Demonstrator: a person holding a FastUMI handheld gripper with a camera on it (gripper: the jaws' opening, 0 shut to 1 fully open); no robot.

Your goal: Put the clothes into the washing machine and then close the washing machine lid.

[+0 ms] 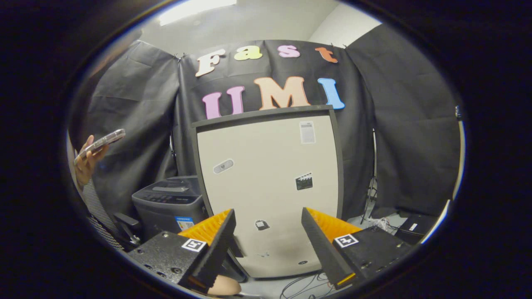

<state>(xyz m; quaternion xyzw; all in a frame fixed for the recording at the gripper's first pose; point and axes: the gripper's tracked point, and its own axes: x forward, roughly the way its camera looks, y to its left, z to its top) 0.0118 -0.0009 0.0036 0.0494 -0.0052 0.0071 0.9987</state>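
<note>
My gripper (pixel 268 211) is open, with a wide gap and nothing between its fingers. Just ahead of them a large beige panel with a dark rim (pixel 266 166) stands upright and carries a few small stickers; it looks like a raised washing machine lid, and its lower part sits in the gap between the fingers. A small pale rounded thing (pixel 224 286) peeks out under the left finger; I cannot tell what it is.
A small dark grey top-loading machine (pixel 170 201) stands left of the panel. Further left a person's hand holds a phone (pixel 99 143), above a patterned chair (pixel 99 216). Cables (pixel 307 286) lie on the floor below the panel. A tripod leg (pixel 370 195) stands to the right.
</note>
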